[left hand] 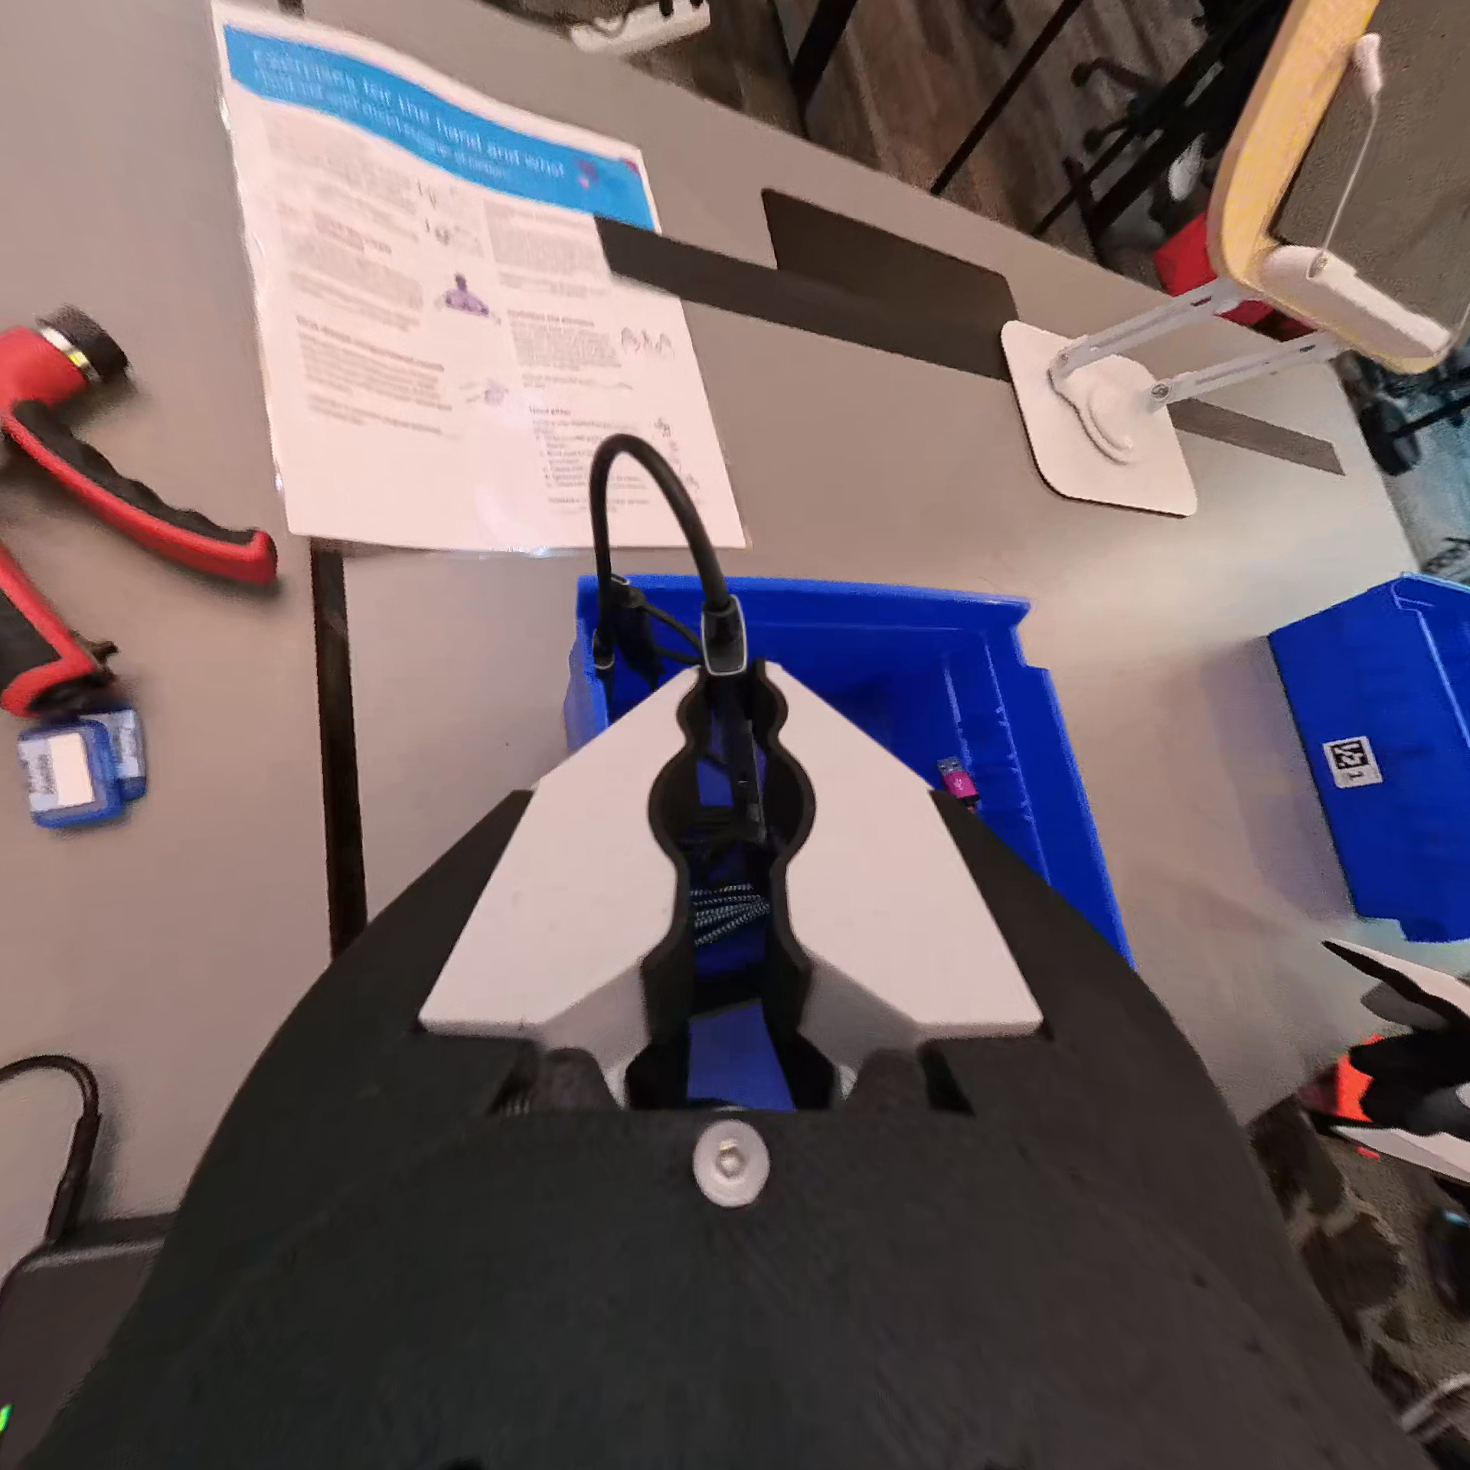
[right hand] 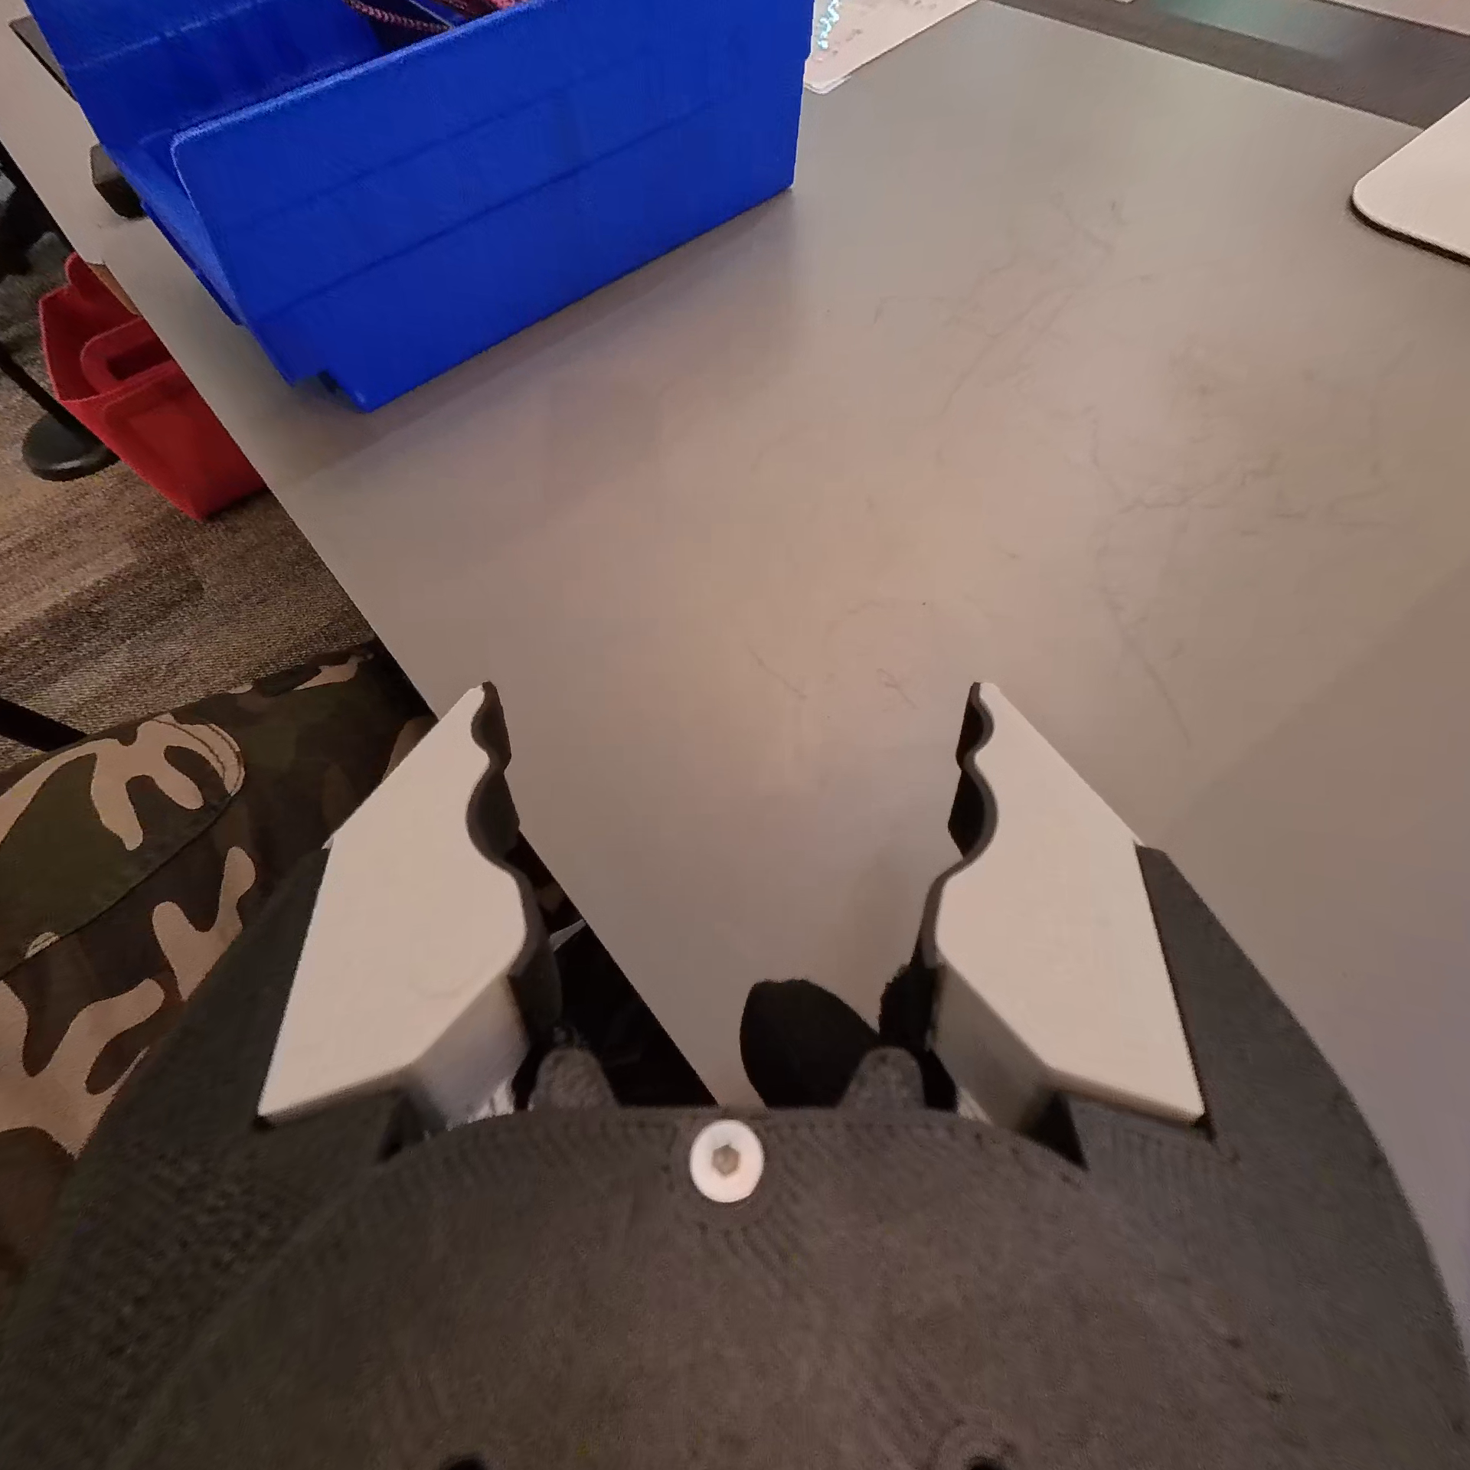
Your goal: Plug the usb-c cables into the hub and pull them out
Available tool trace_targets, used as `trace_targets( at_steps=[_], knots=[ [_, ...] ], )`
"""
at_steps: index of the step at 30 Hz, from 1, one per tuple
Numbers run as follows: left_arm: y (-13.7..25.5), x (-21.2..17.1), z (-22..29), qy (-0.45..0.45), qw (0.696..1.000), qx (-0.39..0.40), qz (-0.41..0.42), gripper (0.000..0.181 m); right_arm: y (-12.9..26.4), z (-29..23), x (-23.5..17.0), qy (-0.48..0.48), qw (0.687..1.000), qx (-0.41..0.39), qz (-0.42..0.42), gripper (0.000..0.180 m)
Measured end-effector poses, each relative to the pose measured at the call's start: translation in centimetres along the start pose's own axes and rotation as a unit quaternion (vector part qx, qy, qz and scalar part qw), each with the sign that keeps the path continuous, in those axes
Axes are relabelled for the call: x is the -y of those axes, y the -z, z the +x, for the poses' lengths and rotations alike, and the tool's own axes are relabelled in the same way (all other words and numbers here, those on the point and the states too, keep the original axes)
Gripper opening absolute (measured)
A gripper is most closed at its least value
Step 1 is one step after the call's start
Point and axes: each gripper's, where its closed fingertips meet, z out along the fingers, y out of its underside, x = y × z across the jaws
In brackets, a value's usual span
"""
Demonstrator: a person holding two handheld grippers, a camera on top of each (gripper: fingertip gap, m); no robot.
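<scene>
Left claw [left hand: 725, 676]: fingers closed on the hub [left hand: 722, 646], a slim dark body clamped edge-on between the pads, its end poking just past the tips. Held above the blue bin [left hand: 875, 620], clear of the bin wall; likely lifted so its ports are reachable. The hub's own black cable [left hand: 636, 477] arcs up from the held end and drops back into the bin's left corner, so it is partly tethered to the contents.

Other cables sit in the bin: a braided one [left hand: 728, 907] seen through the finger gap, and a pink-bodied plug [left hand: 958, 783] against the right inner wall. Cannot tell which are usb-c.

Right claw [right hand: 733, 700]: fingers spread wide, nothing between them, hovering over bare grey bench [right hand: 954, 477], near a second blue bin [right hand: 477, 199] at upper left. Judgement: kept free to fetch a plug while the left steadies the hub.

No plug seated yet, as far as visible. Risk: the looped cable dragging bin contents along.
</scene>
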Motion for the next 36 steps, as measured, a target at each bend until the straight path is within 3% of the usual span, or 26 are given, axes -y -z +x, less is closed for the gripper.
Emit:
trace_targets(
  at_steps=[8, 13, 19, 30, 36],
  knots=[
    [3.6, 4.0, 3.9, -0.074, 0.994, 0.032, 0.072, 0.007, 0.3, -0.1, 0.2, 0.004, 1.000, -0.002, 0.002, 0.111],
    [3.8, 4.2, 3.7, -0.105, 0.990, 0.083, 0.051, 0.007, 0.3, -0.2, 0.3, 0.007, 1.000, -0.001, 0.004, 0.110],
    [4.8, 5.1, 3.7, -0.099, 0.986, 0.088, 0.102, 0.007, 0.5, -0.3, 0.5, 0.010, 1.000, -0.003, 0.007, 0.110],
    [8.6, 9.1, 10.8, -0.178, 0.966, 0.083, 0.165, 0.007, 0.4, -0.3, 0.4, 0.008, 1.000, 0.000, 0.005, 0.110],
    [9.3, 10.4, 11.5, -0.201, 0.957, 0.109, 0.181, 0.007, 0.4, -0.4, 0.4, 0.010, 1.000, 0.001, 0.005, 0.109]
  ],
)
